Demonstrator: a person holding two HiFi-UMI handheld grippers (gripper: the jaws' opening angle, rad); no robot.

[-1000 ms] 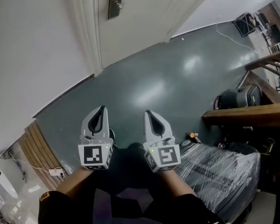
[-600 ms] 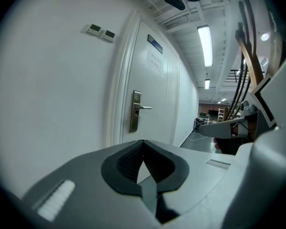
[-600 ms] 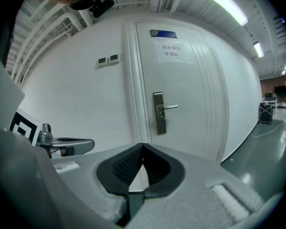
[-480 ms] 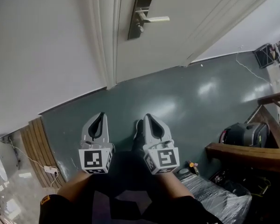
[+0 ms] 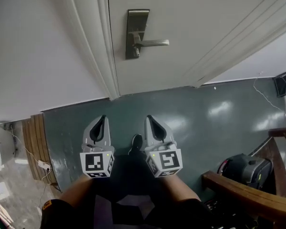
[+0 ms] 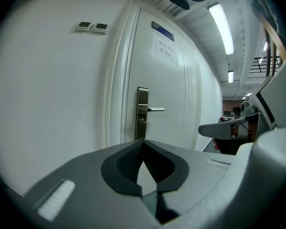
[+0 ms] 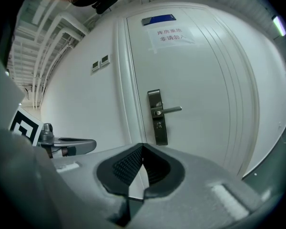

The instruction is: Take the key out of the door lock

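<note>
A brushed-metal lock plate (image 5: 135, 34) with a lever handle (image 5: 154, 43) sits on the white door (image 5: 200, 18), well ahead of both grippers. In the left gripper view a small key (image 6: 143, 122) seems to stick out of the lock plate (image 6: 142, 113) below the lever; it is too small to be sure. The right gripper view shows the lock plate (image 7: 157, 117) too. My left gripper (image 5: 101, 120) and right gripper (image 5: 150, 120) are held side by side above the floor, both shut and holding nothing, pointing at the door.
A white door frame (image 5: 102, 46) and white wall (image 5: 33, 46) stand left of the lock. Grey-green floor (image 5: 200, 113) lies below. A wooden rail (image 5: 248, 194) and a black bag (image 5: 243, 168) are at the lower right, wooden slats (image 5: 35, 147) at the left.
The view has swung up and toward the door: the lock plate has moved from the top edge down into the frame. Both grippers stay shut and side by side.
</note>
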